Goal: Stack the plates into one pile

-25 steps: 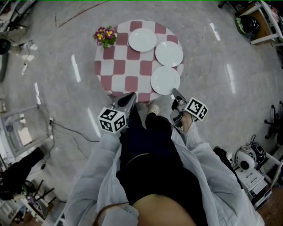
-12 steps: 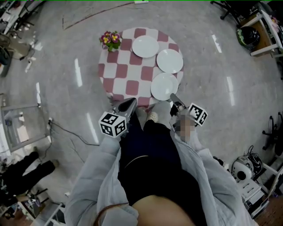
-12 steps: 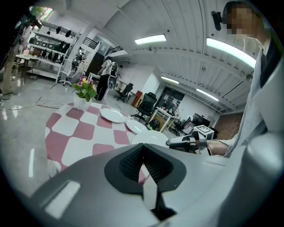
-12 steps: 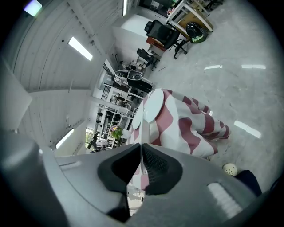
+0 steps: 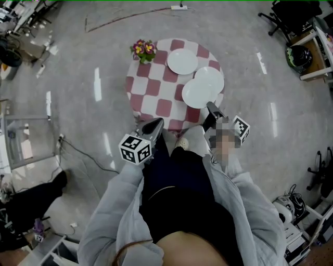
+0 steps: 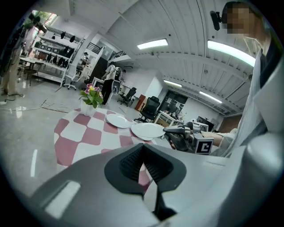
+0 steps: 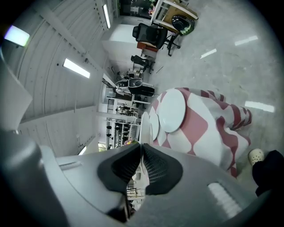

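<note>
Three white plates are on the round table with a red-and-white checked cloth [image 5: 151, 88]. The far plate [image 5: 182, 61] lies flat near the back edge. The middle plate [image 5: 212, 77] lies at the right. The near plate [image 5: 196, 94] is lifted and overlaps the middle one. My right gripper [image 5: 211, 108] is shut on its near rim. In the right gripper view that plate [image 7: 143, 122] shows edge-on between the jaws of the right gripper [image 7: 142, 148]. My left gripper [image 5: 156, 123] is held at the table's near edge, shut and empty; the left gripper [image 6: 143, 155] points across the cloth.
A pot of pink and yellow flowers [image 5: 144, 49] stands at the table's far left. The person's shoe [image 5: 181, 143] is under the near edge. Cables [image 5: 78, 150] run on the floor at the left. Office chairs [image 5: 291, 13] and a shelf with a helmet [image 5: 297, 54] are at the far right.
The right gripper has risen and moved away from me with the near plate, which now overlaps the middle plate. The left gripper has barely moved.
</note>
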A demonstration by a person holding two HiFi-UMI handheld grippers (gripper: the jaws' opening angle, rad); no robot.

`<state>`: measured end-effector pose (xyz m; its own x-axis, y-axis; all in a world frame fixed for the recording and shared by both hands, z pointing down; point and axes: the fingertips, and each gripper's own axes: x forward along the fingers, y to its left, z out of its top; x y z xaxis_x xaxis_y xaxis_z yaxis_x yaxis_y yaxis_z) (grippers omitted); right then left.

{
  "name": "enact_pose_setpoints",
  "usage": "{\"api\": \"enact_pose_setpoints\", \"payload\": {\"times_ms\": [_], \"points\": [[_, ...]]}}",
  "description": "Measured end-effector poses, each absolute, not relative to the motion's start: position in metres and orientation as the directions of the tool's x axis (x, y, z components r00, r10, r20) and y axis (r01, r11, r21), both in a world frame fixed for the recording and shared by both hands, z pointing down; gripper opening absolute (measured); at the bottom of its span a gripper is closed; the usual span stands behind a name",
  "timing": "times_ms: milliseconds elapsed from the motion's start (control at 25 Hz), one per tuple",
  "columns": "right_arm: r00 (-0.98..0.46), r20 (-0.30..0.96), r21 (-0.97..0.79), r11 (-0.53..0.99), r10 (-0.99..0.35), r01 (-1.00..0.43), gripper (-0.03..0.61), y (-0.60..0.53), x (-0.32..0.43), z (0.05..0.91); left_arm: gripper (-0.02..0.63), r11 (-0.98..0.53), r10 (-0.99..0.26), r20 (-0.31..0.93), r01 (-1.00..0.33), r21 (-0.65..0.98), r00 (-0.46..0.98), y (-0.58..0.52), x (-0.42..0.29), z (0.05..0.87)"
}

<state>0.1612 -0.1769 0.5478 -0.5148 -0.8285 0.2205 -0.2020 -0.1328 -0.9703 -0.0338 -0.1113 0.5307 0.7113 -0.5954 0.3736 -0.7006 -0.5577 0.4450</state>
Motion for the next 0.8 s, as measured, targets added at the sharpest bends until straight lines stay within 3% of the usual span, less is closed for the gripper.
{"api": "enact_pose_setpoints", "payload": {"times_ms": [440, 800], "points": [[-0.480, 0.189, -0.971, -0.090, -0.857, -0.221, 0.025, -0.285, 0.141, 0.530, 0.011, -0.541, -0.630, 0.345, -0.712, 0.447, 0.696, -0.147, -0.057, 0.519], [-0.469, 0.196, -0.980, -0.155, -0.861, -0.126, 0.025, -0.346, 0.109, 0.555, 0.011, -0.527, -0.642, 0.346, -0.722, 0.449, 0.684, -0.179, -0.076, 0.519]]}}
